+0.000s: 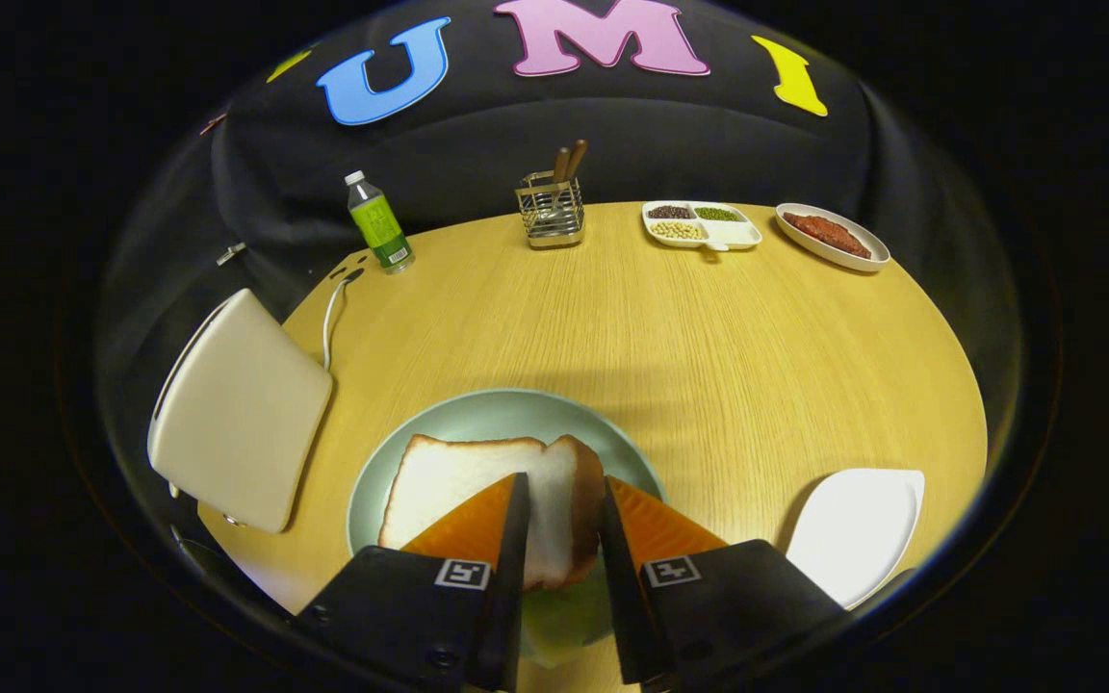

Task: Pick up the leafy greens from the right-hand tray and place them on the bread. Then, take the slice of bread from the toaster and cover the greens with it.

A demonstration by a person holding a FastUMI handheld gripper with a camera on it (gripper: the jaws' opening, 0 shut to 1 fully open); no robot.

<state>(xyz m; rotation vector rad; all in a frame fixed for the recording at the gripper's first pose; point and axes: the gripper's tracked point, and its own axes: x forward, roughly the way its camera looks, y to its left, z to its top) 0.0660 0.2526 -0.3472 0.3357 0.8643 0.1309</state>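
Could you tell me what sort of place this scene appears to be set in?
Probably a staged kitchen table in a booth: a round wooden table with a toaster, a cutlery holder and food dishes. The tool grips a bread slice over a green plate.

My tongs [559, 525] have matt black plastic fingers over a pale wood-grain desk [709, 337], smooth glossy plate [477, 414], wire metal holder [551, 214]

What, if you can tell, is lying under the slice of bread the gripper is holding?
Pale leafy greens peek out beneath the bread slice, over the green plate. The gripper fingers press the slice's near edge. A lower bread slice, if present, is covered.
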